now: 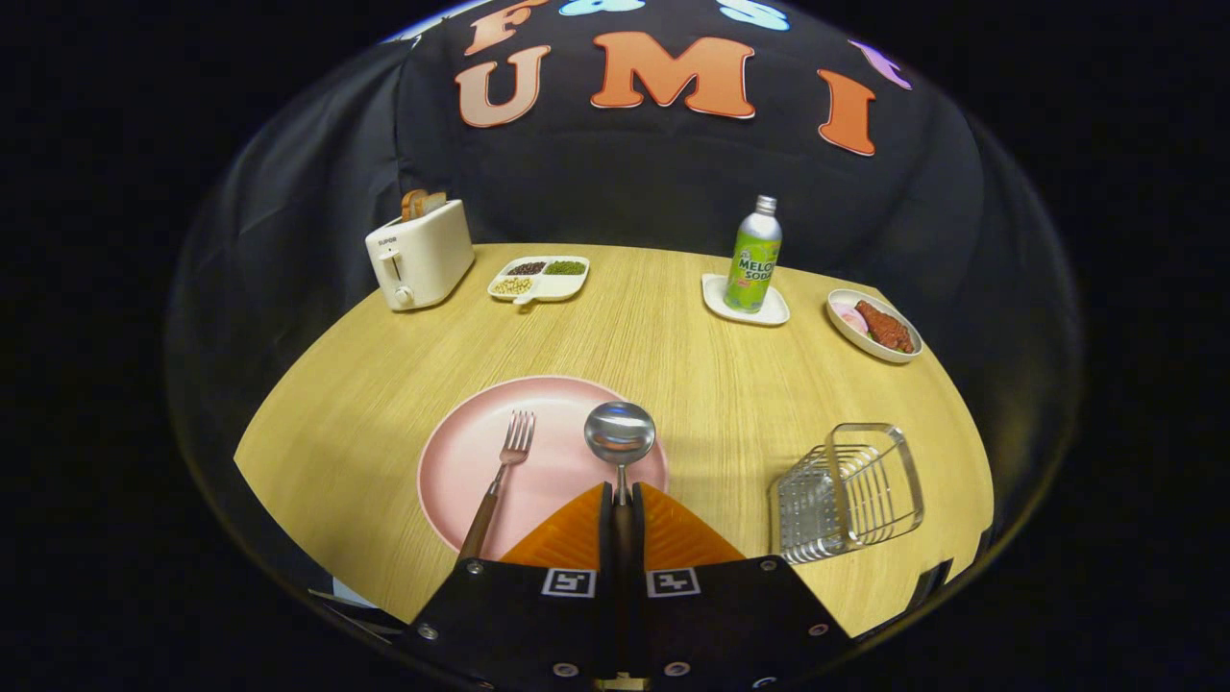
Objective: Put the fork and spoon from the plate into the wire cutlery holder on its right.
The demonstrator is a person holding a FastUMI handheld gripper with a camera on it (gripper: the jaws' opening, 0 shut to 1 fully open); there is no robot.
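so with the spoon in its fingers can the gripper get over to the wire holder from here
Probably yes: the gripper, shut on the spoon, has only bare table between it and the open-topped wire holder.

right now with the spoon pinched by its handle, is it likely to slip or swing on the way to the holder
The spoon looks like stiff polished metal, so it probably won't bend. The gripper is shut on its thin handle with the bowl far ahead, so it may pivot. The smooth finish could slip when tilted over the wire cutlery holder.

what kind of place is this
Likely a staged dining table in a booth: a toaster, a soda bottle and a pink plate, with the hand-held gripper shut on a spoon.
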